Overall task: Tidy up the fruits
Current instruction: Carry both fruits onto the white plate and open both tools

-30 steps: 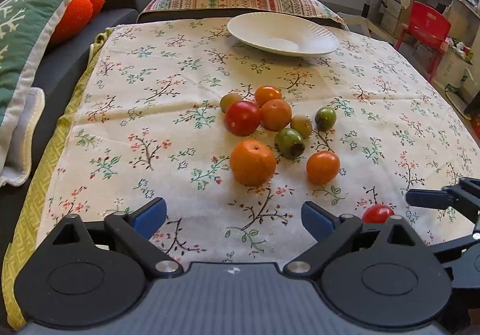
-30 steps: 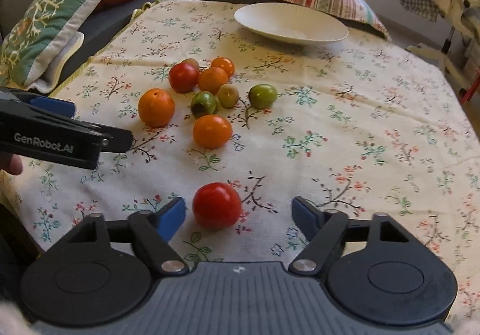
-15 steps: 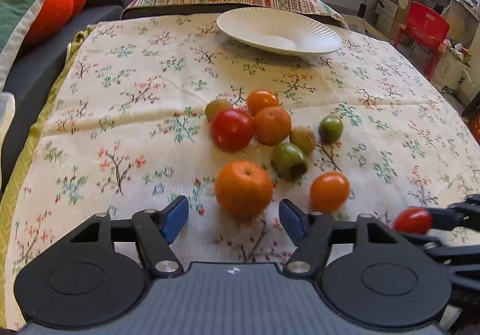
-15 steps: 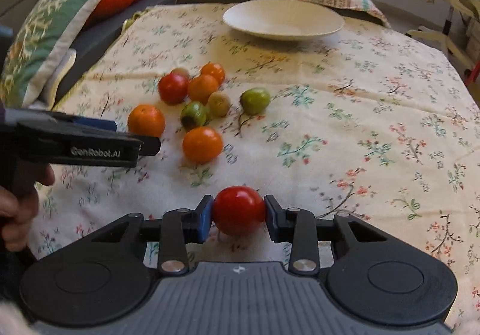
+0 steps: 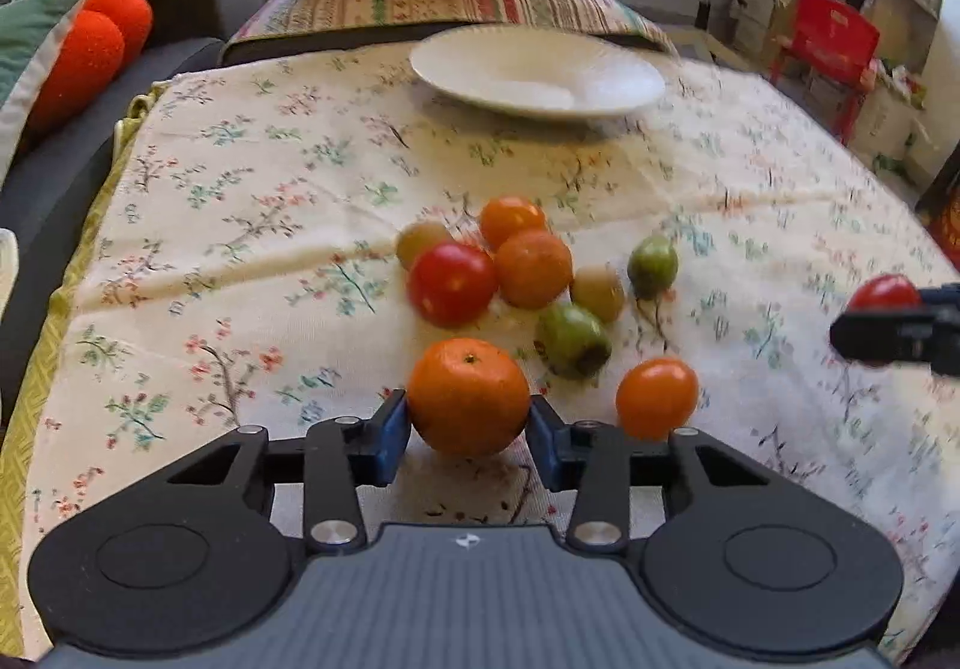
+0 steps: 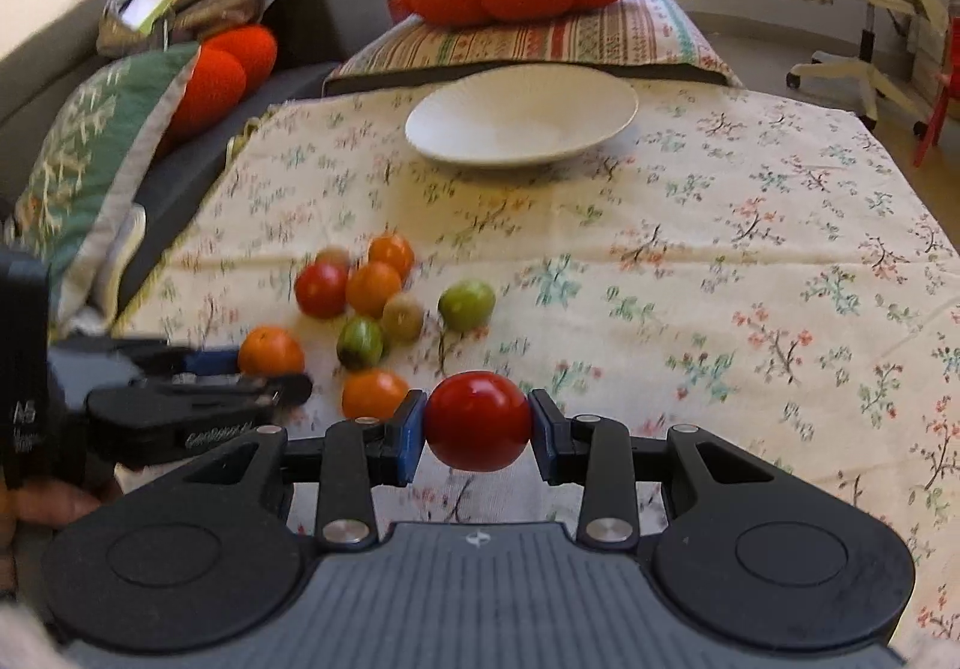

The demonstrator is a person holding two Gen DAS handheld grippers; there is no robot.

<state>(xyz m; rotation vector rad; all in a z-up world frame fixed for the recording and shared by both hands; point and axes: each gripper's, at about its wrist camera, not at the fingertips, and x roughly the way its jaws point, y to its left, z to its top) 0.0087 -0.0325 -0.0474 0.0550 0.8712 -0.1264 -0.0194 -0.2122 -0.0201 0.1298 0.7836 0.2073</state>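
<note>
On the flower-printed cloth (image 5: pixel 252 225) covering the worktop, two claws each pinch a fruit. The left claw (image 5: pixel 469 423) has just been closing, and its blue pads now press both sides of a large orange (image 5: pixel 469 396), which seems to rest on the cloth. The right claw (image 6: pixel 477 423) pinches a red tomato (image 6: pixel 477 420), which looks lifted clear of the cloth.

The other fruits sit in a loose cluster just beyond: a second red tomato (image 5: pixel 451 282), several small orange fruits and a few green ones. One small orange fruit (image 5: pixel 657 398) lies just beside the left claw's right finger.

A white plate (image 6: pixel 522 120) stands empty at the far end of the cloth, well apart from the fruit, and is the likely goal.

To do this step well, the left claw should probably lift the orange straight up before travelling, so it does not knock that neighbour or roll the cluster. Both fruits are round and smooth, so a steady, centred grip matters.

Open cloth lies to the right of the cluster and in front of the plate. The left edge meets a grey sofa with cushions (image 6: pixel 90 141); a striped cushion (image 6: pixel 576 36) lies behind the plate.
</note>
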